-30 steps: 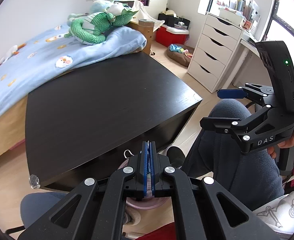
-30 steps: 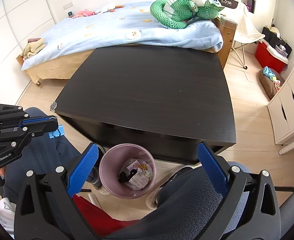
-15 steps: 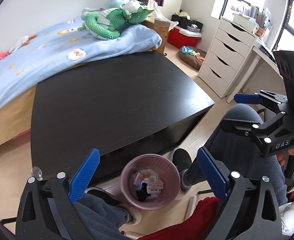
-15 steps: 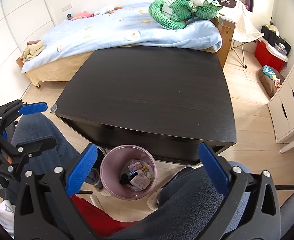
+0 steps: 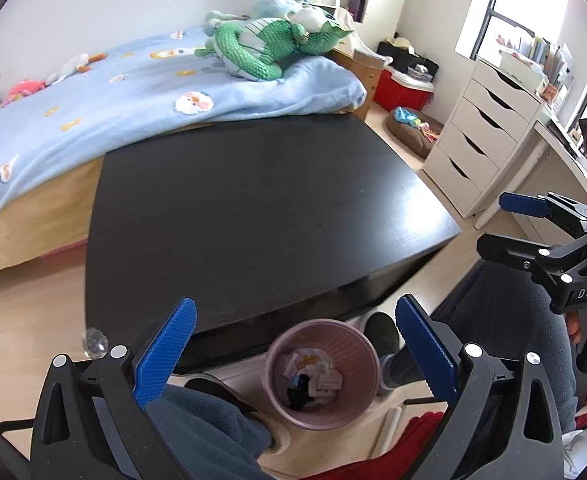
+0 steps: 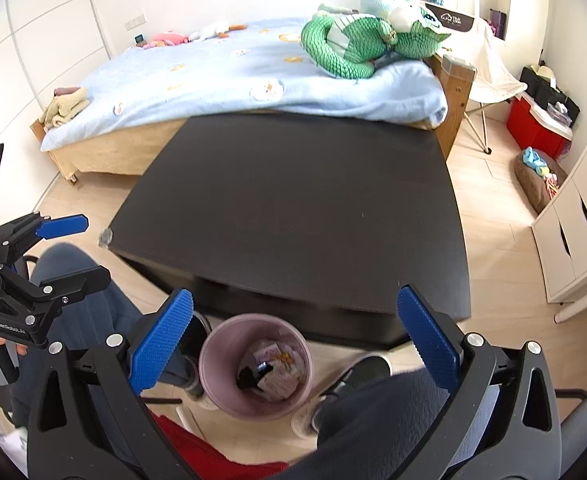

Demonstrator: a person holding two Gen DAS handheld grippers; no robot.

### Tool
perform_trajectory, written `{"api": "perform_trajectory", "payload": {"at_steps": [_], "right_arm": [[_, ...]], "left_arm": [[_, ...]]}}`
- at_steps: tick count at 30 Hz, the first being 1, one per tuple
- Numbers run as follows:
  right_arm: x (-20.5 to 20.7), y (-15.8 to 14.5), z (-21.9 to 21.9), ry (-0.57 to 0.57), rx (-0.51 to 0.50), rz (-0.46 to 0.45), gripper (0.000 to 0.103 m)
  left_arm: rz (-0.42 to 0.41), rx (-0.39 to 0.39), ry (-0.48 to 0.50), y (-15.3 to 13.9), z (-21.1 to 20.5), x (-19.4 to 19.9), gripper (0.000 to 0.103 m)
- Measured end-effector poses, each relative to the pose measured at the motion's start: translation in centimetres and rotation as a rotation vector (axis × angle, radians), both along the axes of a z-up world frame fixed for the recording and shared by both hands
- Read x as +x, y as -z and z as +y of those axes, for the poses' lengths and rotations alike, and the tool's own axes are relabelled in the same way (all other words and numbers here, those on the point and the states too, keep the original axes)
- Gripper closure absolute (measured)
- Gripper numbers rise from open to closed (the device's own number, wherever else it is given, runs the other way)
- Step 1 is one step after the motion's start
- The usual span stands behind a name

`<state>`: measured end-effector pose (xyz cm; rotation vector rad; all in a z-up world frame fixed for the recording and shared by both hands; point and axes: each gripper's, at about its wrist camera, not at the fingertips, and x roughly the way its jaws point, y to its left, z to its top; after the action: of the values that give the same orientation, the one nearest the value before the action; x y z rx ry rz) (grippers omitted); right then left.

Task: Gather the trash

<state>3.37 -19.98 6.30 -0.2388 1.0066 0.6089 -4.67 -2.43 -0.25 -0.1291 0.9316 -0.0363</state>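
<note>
A pink wastebasket (image 5: 320, 372) holding paper scraps (image 5: 313, 368) sits on the floor against the dark table (image 5: 253, 216), between the seated person's feet. Both the left tool (image 5: 295, 354) and right tool (image 6: 293, 344) hover above it, released and empty. A second ago the left tool was clenched. With nothing visible on the tabletop, a final scan should come before withdrawing.
</note>
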Motion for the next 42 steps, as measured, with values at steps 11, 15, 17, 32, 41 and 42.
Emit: {"api": "perform_trajectory", "payload": {"at_steps": [11,15,17,32,41,42], "right_arm": [[3.1,-2.5,3.7,-0.048,0.048,-0.052,0.003],[3.4,-2.4,4.8,-0.075,0.037,-0.048,0.003],[3.5,-2.3,5.1,-0.083,0.034,-0.043,0.003],[4.0,-1.9,4.4,-0.061,0.038,-0.033,0.003],[4.0,-1.8,4.4,-0.060,0.039,-0.031,0.003],[4.0,-1.8,4.3,-0.059,0.039,-0.032,0.003]], "left_arm": [[-0.105,0.011,-0.075,-2.8,3.5,2.0,0.006],[-0.097,-0.031,-0.081,-3.0,4.3,2.7,0.006],[-0.087,-0.028,-0.083,-3.0,4.4,2.8,0.006],[-0.107,-0.013,-0.080,-3.1,3.9,3.0,0.006],[-0.088,-0.038,-0.065,-2.9,3.9,2.9,0.006],[-0.087,-0.037,-0.064,-2.9,3.9,2.9,0.006]]}}
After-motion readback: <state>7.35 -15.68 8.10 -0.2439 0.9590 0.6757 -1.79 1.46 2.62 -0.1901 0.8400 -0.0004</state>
